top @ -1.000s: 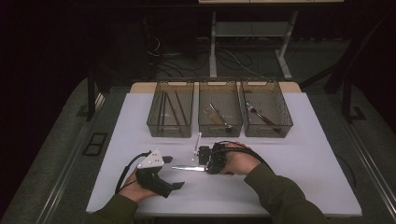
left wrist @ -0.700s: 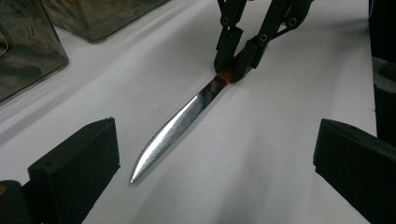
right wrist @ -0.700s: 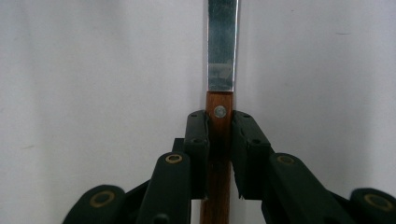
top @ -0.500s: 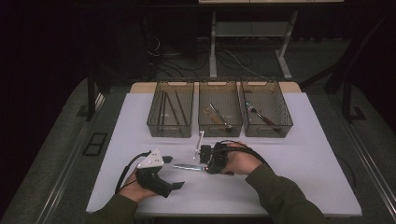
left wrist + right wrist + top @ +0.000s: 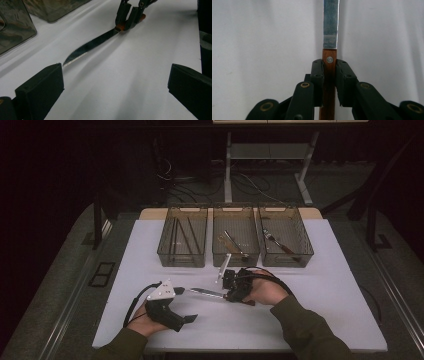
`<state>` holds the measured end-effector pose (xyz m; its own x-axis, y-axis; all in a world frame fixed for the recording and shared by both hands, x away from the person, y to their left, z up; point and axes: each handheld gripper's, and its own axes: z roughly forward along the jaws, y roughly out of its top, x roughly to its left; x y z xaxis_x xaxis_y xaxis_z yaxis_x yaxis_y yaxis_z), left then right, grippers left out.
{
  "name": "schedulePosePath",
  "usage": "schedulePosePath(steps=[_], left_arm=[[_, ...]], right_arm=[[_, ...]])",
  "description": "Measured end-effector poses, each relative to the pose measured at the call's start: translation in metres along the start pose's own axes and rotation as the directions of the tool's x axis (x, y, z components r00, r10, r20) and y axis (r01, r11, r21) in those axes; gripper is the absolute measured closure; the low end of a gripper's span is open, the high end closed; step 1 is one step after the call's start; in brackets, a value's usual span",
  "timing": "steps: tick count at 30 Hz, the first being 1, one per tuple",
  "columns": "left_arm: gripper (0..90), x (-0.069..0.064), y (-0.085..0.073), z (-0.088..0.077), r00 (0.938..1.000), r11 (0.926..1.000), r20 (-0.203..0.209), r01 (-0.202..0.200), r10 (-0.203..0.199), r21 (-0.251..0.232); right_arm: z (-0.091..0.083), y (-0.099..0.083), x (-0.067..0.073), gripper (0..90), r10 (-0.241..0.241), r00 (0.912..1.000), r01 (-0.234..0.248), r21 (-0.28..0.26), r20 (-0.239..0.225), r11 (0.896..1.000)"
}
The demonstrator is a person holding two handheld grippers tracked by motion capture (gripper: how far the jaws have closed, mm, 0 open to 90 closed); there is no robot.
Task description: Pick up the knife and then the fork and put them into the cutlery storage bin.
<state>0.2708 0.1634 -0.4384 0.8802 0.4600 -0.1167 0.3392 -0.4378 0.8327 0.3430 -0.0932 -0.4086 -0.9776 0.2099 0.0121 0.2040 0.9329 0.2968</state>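
A knife with a brown wooden handle point(image 5: 329, 65) and a serrated blade point(image 5: 90, 45) is held level just over the white table point(image 5: 325, 285). My right gripper point(image 5: 329, 75) is shut on the handle near the blade, and the pads press it from both sides. In the high view the right gripper point(image 5: 231, 292) is at mid-table and the knife blade point(image 5: 205, 293) points left. My left gripper point(image 5: 186, 304) rests at the front left, open and empty. In its own view the left gripper point(image 5: 115, 92) faces the blade tip, and the right gripper point(image 5: 128, 17) shows beyond.
Three clear bins stand in a row at the back of the table. The left bin point(image 5: 165, 254) holds dark sticks, the middle bin point(image 5: 235, 257) several utensils, and the right bin point(image 5: 305, 251) a fork. Bare tabletop lies to the right and in front.
The right hand has shifted slightly with the knife still gripped, and the blade sits a touch higher in the picture. The left hand has not moved.
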Motion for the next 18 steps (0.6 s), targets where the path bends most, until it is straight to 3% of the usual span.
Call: schedulePosePath(steps=[10,18], left_arm=[[0.0,0.001,0.000,0.000,1.0000,1.0000,-0.003,0.002,-0.002,0.004],[0.0,0.000,0.000,-0.001,0.9999,0.9999,0.003,-0.011,0.011,0.005]], right_arm=[[-0.013,-0.026,-0.006,77.5,0.069,0.9976,-0.069,-0.084,0.002,0.994],[-0.023,-0.045,-0.011,77.4,0.120,0.9928,-0.117,-0.149,0.007,0.982]])
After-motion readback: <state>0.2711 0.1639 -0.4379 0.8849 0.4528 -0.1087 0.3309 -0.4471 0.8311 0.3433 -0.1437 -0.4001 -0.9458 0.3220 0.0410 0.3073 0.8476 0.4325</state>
